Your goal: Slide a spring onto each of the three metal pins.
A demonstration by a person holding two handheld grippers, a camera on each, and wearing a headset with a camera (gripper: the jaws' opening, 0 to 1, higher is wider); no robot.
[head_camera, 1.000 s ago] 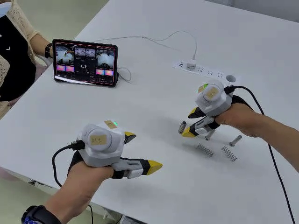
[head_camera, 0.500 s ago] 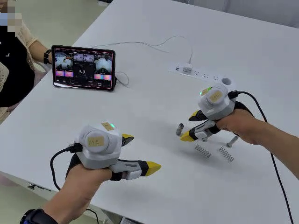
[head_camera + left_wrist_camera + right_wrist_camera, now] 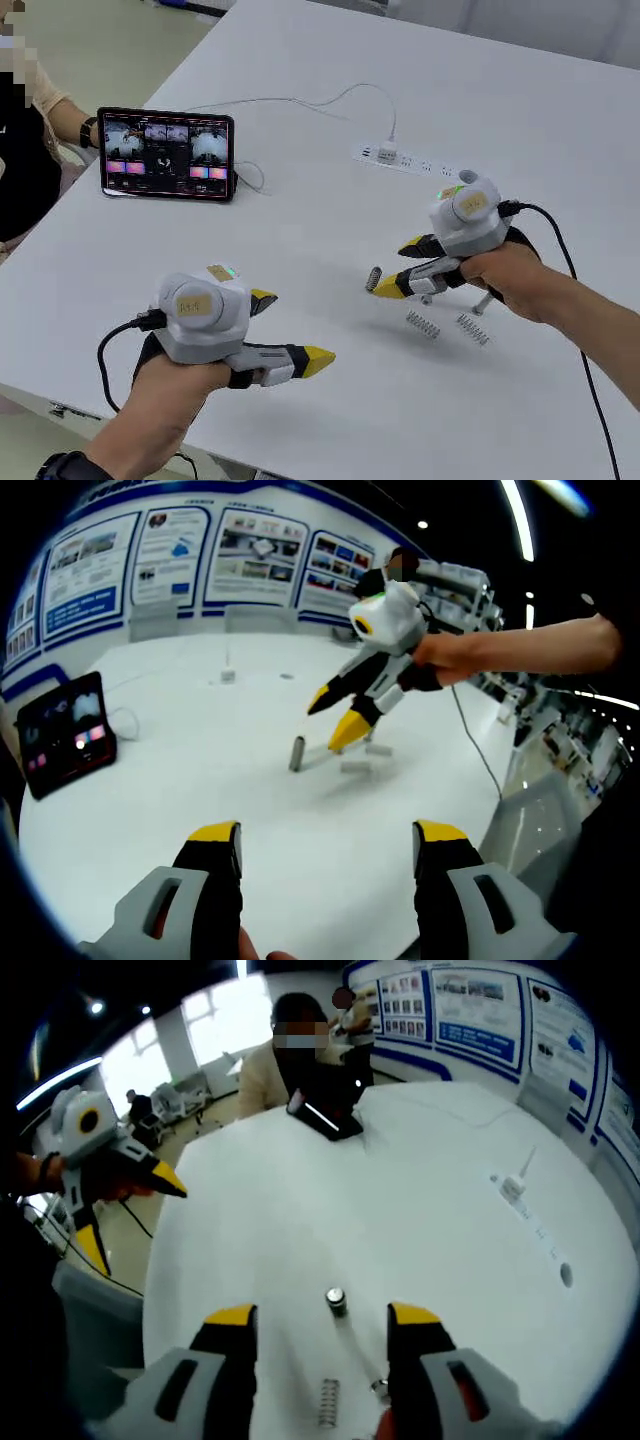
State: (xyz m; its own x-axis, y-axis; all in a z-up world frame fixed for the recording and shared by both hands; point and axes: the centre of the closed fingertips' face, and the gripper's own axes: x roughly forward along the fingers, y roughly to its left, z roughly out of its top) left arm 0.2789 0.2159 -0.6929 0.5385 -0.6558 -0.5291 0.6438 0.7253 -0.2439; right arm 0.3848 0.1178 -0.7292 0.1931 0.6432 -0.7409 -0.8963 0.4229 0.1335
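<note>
My right gripper (image 3: 400, 266) hovers open just above the white table, with nothing between its jaws. Just left of its lower tip is a short grey pin (image 3: 373, 279), which looks ribbed; I cannot tell whether a spring sits on it. The right gripper view has that pin (image 3: 336, 1301) ahead between the jaws. A second pin (image 3: 428, 297) lies under the gripper and a third pin (image 3: 482, 303) by the hand. Two loose springs (image 3: 423, 324) (image 3: 471, 329) lie in front of them. My left gripper (image 3: 292, 328) is open and held low at the near left, apart from the parts.
A tablet (image 3: 166, 153) stands at the far left with a seated person behind it. A white power strip (image 3: 405, 160) and its cable lie at the back. The table's front edge (image 3: 60, 400) runs close under my left hand.
The head camera has shifted, so the whole scene sits differently. My right gripper has tilted flatter over the pins. The left gripper has barely moved.
</note>
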